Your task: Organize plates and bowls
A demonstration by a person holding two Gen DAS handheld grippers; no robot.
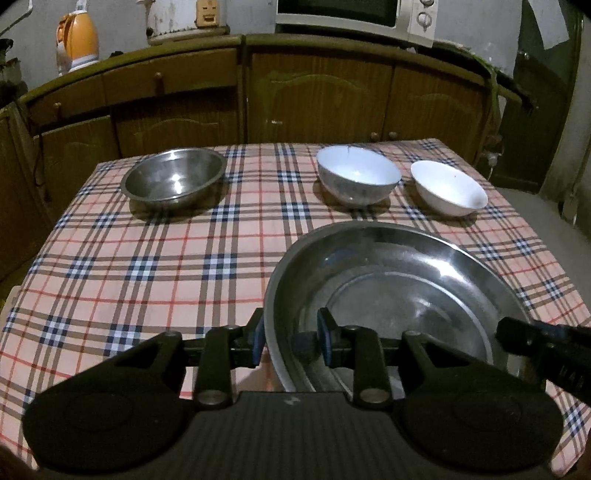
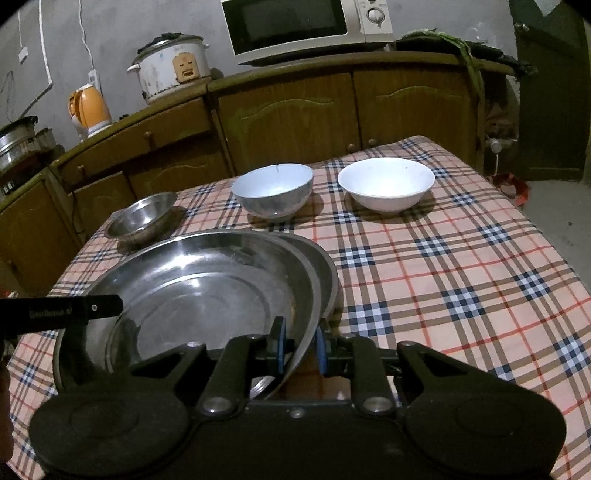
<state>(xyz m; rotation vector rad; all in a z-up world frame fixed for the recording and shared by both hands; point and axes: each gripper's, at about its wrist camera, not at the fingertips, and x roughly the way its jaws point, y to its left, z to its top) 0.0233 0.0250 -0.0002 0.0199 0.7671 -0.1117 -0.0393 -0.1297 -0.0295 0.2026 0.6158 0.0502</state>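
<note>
A large steel plate (image 1: 399, 280) sits near on the checked tablecloth. My left gripper (image 1: 291, 341) straddles its left rim, one blue pad outside and one inside, shut on it. In the right wrist view that same plate (image 2: 207, 280) is tilted over a second steel plate (image 2: 327, 269) lying under it. My right gripper (image 2: 300, 345) is shut on the upper plate's right rim. Further back stand a small steel bowl (image 1: 173, 177), a blue-white bowl (image 1: 358, 173) and a white bowl (image 1: 448, 188), all upright and apart.
The tablecloth (image 1: 147, 266) shows bare checks on the near left and between the plates and bowls. Brown cabinets (image 1: 317, 96) run behind the table, with a microwave (image 2: 295, 26), a rice cooker (image 2: 170, 66) and an orange kettle (image 2: 90, 107) on top.
</note>
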